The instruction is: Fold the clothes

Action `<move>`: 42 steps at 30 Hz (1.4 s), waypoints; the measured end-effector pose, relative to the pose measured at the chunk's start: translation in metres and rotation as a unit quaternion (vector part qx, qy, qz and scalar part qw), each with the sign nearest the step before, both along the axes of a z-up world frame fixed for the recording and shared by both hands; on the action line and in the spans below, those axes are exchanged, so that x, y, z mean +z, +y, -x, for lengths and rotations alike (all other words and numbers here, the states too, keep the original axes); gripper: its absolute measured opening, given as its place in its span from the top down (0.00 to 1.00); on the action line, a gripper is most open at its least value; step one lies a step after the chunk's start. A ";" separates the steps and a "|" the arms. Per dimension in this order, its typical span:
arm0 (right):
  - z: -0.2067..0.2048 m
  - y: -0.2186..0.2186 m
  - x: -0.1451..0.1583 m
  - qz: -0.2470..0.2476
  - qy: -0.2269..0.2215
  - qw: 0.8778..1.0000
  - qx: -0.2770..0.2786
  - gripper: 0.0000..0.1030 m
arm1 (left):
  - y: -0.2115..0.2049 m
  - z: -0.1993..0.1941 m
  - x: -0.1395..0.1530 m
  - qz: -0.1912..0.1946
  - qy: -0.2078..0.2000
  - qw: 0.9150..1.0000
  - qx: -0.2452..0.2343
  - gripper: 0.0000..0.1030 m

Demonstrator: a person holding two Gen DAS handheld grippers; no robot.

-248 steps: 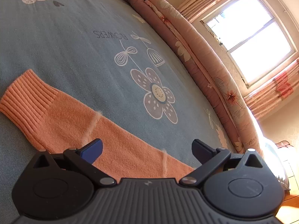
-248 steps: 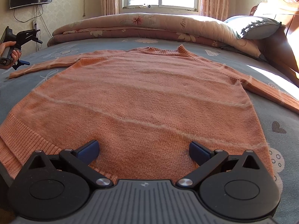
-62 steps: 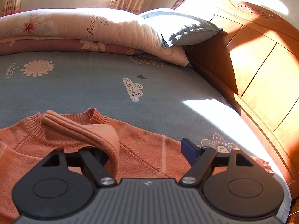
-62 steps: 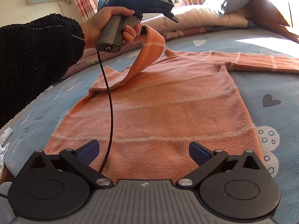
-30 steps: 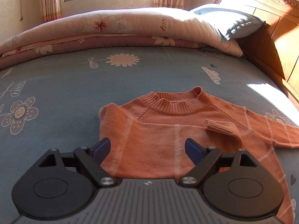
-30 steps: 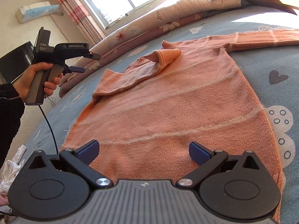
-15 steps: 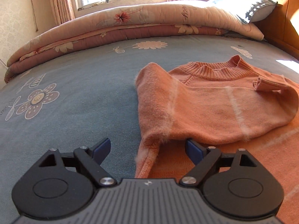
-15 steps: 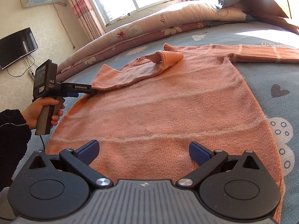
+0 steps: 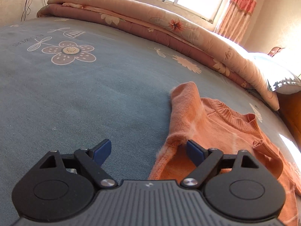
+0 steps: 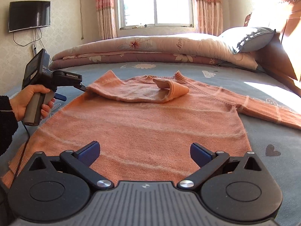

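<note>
An orange knit sweater (image 10: 150,124) lies flat on the blue bed, collar toward the quilt. Its left sleeve is folded across the chest, with the cuff (image 10: 173,87) near the collar. The other sleeve (image 10: 267,111) stretches out to the right. My left gripper (image 9: 148,150) is open at the folded shoulder, and the fold's edge (image 9: 174,141) touches its right finger. From the right wrist view, the left gripper (image 10: 73,93) sits at that shoulder corner, held by a hand (image 10: 28,101). My right gripper (image 10: 144,152) hangs open above the sweater's lower body, holding nothing.
A rolled floral quilt (image 10: 150,47) and a grey pillow (image 10: 250,37) line the far side of the bed. The wooden headboard (image 10: 282,60) stands to the right. The flower-printed blue sheet (image 9: 75,94) spreads left of the sweater. A cable (image 10: 20,158) trails from the left gripper.
The left gripper has swung left, so the shoulder fold now sits by its right finger instead of midway. Before that, the sleeve was carried over the chest and let go.
</note>
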State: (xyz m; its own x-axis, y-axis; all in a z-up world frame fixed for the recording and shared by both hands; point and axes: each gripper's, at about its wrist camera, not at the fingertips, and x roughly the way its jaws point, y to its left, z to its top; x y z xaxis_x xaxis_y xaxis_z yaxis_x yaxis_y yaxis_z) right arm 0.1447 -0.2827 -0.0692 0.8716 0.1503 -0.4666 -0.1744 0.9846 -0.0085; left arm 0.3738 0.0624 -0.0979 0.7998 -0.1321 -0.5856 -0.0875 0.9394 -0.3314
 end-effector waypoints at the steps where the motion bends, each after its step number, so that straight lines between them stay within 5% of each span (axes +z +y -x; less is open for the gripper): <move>1: -0.007 0.002 0.009 0.017 -0.007 1.000 0.003 0.00 | 0.000 0.006 0.004 0.004 -0.016 1.000 -0.010 0.15; 3: -0.030 0.008 0.029 0.057 -0.011 0.998 0.008 0.04 | -0.002 0.012 0.008 0.002 -0.038 0.999 -0.024 0.12; 9: -0.141 0.037 0.057 0.157 0.051 0.986 -0.007 0.42 | 0.003 0.003 0.003 0.000 -0.035 0.998 -0.047 0.11; 16: -0.245 0.069 0.020 0.254 0.112 0.960 -0.023 0.43 | 0.015 -0.010 -0.006 0.007 -0.007 0.998 -0.067 0.11; 21: -0.284 0.079 -0.010 0.300 0.144 0.943 -0.026 0.43 | 0.001 -0.016 -0.008 -0.032 -0.006 0.996 -0.085 0.11; 23: -0.293 0.083 -0.019 0.321 0.149 0.935 -0.028 0.48 | -0.005 -0.019 -0.009 -0.048 -0.006 0.995 -0.093 0.11; 24: -0.294 0.084 -0.020 0.323 0.147 0.935 -0.030 0.59 | -0.008 -0.020 -0.010 -0.056 -0.006 0.994 -0.096 0.11; 27: -0.293 0.081 -0.017 0.310 0.138 0.940 -0.045 0.81 | -0.013 -0.025 -0.013 -0.071 -0.003 0.992 -0.101 0.11; 35: -0.266 0.009 0.001 0.123 0.154 0.969 -0.151 0.85 | -0.013 -0.027 -0.021 -0.082 0.006 0.992 -0.092 0.10; 38: -0.251 -0.023 -0.009 0.071 0.179 0.963 -0.187 0.75 | -0.015 -0.028 -0.022 -0.089 0.006 0.992 -0.093 0.10; 40: -0.239 -0.040 -0.011 0.048 0.181 0.962 -0.198 0.55 | -0.015 -0.028 -0.022 -0.089 0.006 0.992 -0.094 0.09; 42: -0.227 -0.055 -0.013 0.027 0.180 0.961 -0.207 0.47 | -0.015 -0.028 -0.022 -0.090 0.006 0.991 -0.095 0.09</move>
